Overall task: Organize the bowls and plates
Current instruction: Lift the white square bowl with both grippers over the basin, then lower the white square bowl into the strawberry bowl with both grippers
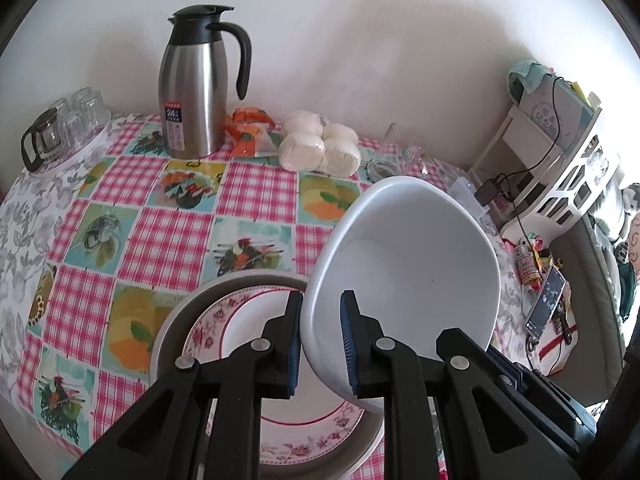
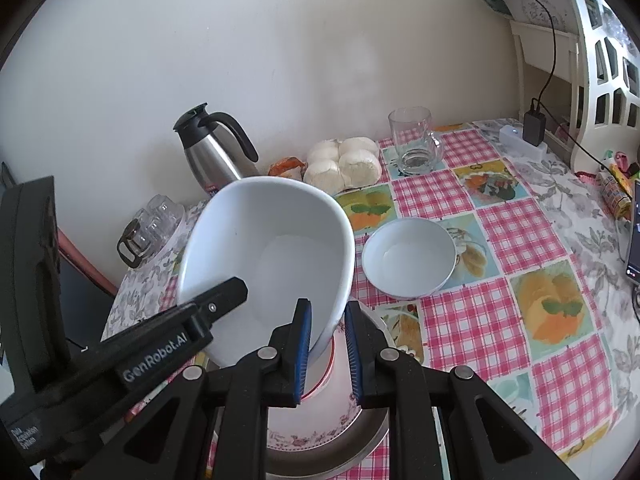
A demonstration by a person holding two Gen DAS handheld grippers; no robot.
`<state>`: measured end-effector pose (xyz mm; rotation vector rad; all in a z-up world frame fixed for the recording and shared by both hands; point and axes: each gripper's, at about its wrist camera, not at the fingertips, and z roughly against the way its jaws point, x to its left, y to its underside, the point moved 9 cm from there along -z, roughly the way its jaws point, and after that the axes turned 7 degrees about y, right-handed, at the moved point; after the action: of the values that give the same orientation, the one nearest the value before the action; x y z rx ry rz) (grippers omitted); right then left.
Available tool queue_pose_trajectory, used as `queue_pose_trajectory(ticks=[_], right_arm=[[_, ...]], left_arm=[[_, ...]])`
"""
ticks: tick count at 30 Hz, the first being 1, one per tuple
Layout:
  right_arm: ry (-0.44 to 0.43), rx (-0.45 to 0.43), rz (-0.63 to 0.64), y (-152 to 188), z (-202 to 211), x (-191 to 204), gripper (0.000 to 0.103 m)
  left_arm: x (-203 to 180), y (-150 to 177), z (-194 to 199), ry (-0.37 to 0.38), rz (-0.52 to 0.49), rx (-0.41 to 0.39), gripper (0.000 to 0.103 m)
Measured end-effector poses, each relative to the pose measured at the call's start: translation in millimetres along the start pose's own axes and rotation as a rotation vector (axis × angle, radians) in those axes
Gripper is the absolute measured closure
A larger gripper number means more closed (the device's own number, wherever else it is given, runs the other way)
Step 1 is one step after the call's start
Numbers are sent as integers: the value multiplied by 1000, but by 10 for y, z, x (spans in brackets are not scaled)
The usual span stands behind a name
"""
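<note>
A large white bowl (image 1: 404, 264) hangs tilted above a floral pink-rimmed plate (image 1: 240, 320) that lies in a grey dish (image 1: 168, 344). My left gripper (image 1: 320, 344) straddles the bowl's near rim, one pad on each side. My right gripper (image 2: 328, 354) straddles the rim of the same bowl (image 2: 272, 256) on its other side, above the floral plate (image 2: 320, 420). A small white bowl (image 2: 408, 256) sits upright on the tablecloth to the right.
A steel thermos jug (image 1: 196, 88), a bag of white buns (image 1: 320, 148), small glasses and a glass pot (image 1: 60, 128) stand along the wall. A glass mug (image 2: 416, 140) is at the back right. A white rack (image 1: 560, 160) and a phone (image 1: 546, 304) are right.
</note>
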<state>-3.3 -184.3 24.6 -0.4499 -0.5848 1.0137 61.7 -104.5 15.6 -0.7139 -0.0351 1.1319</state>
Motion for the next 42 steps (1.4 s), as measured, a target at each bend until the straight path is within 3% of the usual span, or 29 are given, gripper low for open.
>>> queue_pose_trajectory(ticks=[16,42], right_arm=[[-13,98,72,266,-253,276,82],[1,246,58,546,-580,203,82]], left_arm=[[364,107,-36,-50,94,47,84],[501,290,-262,-96,125,160,81]])
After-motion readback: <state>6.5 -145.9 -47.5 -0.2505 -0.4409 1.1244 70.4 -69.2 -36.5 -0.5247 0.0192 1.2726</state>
